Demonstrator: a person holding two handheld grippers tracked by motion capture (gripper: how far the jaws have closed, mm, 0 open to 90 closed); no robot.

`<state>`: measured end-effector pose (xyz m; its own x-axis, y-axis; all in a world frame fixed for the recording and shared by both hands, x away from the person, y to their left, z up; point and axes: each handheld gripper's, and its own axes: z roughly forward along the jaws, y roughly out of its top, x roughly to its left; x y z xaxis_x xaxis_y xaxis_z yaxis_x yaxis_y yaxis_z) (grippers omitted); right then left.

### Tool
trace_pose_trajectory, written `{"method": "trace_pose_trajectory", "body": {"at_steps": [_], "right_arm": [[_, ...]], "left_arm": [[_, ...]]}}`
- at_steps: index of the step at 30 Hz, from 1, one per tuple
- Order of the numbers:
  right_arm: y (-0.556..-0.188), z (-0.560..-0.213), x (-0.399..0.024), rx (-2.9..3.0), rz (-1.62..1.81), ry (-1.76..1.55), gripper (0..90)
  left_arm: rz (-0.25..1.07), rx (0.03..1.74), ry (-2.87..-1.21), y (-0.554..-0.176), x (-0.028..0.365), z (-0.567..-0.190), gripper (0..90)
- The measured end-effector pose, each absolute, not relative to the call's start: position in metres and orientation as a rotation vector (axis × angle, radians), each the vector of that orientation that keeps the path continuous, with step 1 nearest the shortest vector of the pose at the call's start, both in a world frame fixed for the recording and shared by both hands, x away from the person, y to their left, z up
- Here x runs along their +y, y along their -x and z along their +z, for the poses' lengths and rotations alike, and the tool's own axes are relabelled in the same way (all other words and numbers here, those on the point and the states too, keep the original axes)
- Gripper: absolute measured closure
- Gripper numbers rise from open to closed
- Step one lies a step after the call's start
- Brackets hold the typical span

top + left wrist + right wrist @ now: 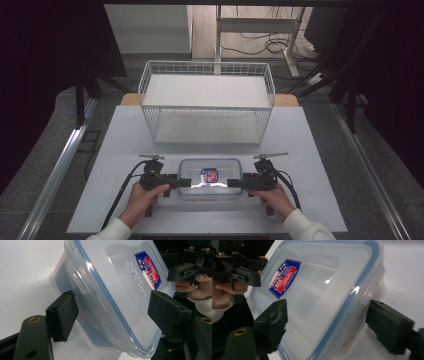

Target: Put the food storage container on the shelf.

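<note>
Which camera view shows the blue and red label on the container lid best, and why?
The right gripper view: the label lies large and unobstructed on the clear lid. The left gripper view also shows the label large, but sharply slanted. In the high view the label is a tiny patch beside glare.

Your high view is bright in the middle and dark at both sides — the white table [125, 150] takes most of the light from above, while the room's edges fall into near black. A hard white glare sits on the lid of the clear container [210, 187], washing out its front edge. In your left gripper view the table burns out to plain white, and the near black pads [62, 315] are soft, out of focus. Your right gripper view is dimmer and hazier — the lid shows small highlights, the near pads [272, 322] blur, and the background goes grey.
</note>
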<state>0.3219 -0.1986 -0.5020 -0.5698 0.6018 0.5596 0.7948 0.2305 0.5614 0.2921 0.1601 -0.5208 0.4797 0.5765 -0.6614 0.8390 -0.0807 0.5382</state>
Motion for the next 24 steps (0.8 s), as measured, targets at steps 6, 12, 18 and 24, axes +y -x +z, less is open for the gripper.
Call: {"method": "trace_pose_trajectory", "body": {"at_steps": [6,12,18,24], "right_arm": [[-0.323,-0.5,-0.204,-2.23,-1.259,1.356,29.2],[-0.321,-0.498,-0.212,-2.184,-1.29,1.366,38.3],[-0.315,-0.493,-0.214,-2.167,-1.313,1.38,43.6],[-0.31,-0.491,-0.217,-2.139,-1.338,1.393,47.8]], "left_arm": [[-0.334,1.196,-1.779,-0.291,0.161,-0.519,25.4],[-0.323,1.203,-1.743,-0.286,0.164,-0.516,31.7],[-0.317,1.206,-1.708,-0.278,0.167,-0.514,39.2],[-0.306,1.213,-1.696,-0.274,0.168,-0.51,43.3]]}}
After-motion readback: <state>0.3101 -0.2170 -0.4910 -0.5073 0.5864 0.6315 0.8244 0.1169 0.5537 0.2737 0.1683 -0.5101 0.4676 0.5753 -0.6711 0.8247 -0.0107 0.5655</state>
